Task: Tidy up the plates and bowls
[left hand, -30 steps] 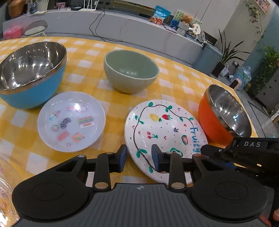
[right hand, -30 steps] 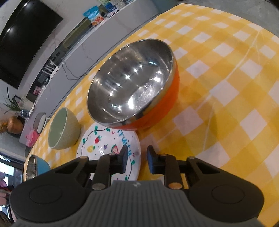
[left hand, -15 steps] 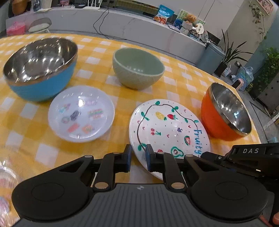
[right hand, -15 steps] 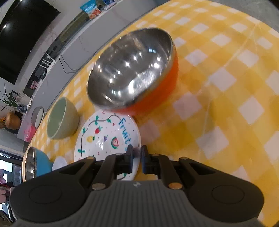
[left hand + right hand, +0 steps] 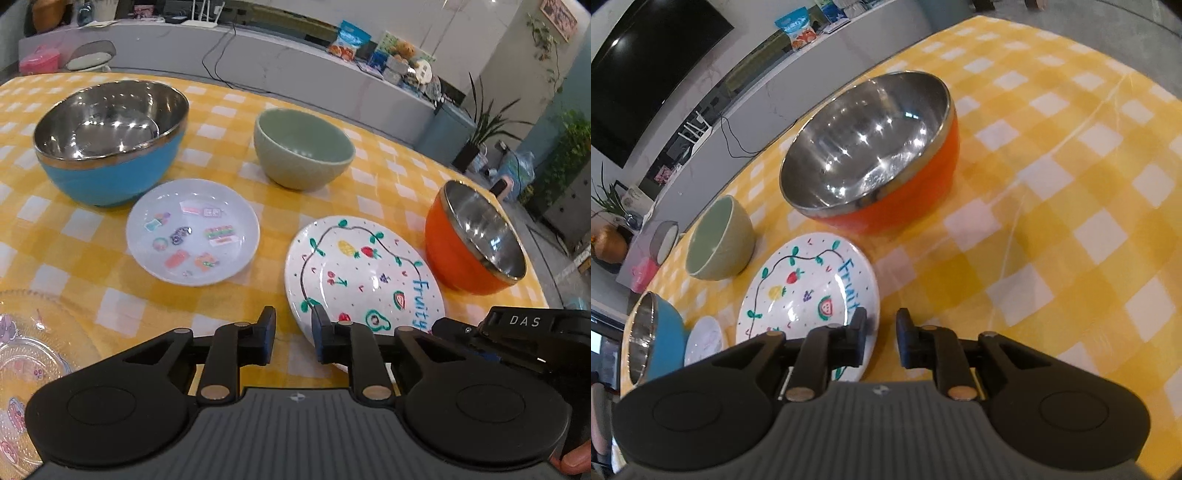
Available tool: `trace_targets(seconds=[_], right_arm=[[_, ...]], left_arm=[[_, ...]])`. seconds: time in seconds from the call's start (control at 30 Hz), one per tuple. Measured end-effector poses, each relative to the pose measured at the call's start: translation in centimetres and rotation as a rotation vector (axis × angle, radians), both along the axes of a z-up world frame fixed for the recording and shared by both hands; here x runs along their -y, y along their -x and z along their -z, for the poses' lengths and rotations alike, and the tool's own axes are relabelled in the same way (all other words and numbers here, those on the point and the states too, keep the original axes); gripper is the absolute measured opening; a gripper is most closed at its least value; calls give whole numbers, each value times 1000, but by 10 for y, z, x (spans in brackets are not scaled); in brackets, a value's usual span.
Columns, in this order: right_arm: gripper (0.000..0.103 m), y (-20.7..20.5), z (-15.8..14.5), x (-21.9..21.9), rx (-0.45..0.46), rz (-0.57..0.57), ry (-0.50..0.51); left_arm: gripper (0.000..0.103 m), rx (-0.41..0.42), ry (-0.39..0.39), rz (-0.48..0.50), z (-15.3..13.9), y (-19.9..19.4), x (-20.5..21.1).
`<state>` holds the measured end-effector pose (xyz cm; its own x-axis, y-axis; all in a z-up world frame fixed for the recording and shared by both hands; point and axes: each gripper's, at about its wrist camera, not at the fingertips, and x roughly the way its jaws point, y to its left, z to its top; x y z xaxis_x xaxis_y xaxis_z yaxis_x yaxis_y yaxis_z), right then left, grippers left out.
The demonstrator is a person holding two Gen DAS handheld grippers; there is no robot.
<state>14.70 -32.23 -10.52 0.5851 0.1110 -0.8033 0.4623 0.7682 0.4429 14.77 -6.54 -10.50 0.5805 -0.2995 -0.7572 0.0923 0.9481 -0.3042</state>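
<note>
Left tongs [image 5: 293, 340] and right tongs [image 5: 881, 336], nearly closed half a second before, had reopened, empty, at the fruit plate's [image 5: 360, 275] near rim, lower centre; no dish on the desk [image 5: 92, 258] was stacked yet.

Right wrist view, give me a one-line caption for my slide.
Open right gripper poised over the fruit plate's near edge, beside the orange bowl on a yellow checked tablecloth.

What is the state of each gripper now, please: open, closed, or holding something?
Left gripper: open, holding nothing, near the edge of the fruit plate.
Right gripper: open, holding nothing, over the same plate's rim.
</note>
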Motion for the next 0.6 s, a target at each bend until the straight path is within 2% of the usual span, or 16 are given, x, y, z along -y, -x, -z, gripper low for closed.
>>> trace_targets(seconds=[0.1, 0.17, 0.37, 0.5, 0.6], right_arm=[[20, -1, 1, 1, 18, -1, 5], [22, -2, 1, 1, 34, -12, 10], [24, -2, 3, 3, 77, -18, 19], [24, -4, 5, 6, 106, -13, 2], [24, -7, 7, 6, 116, -18, -9]], left_arm=[[23, 62, -15, 19, -3, 3, 2], [23, 87, 3, 23, -5, 4, 2], [23, 116, 1, 2, 0, -1, 3], [28, 141, 17, 3, 3, -4, 4], [28, 127, 18, 1, 8, -10, 4]])
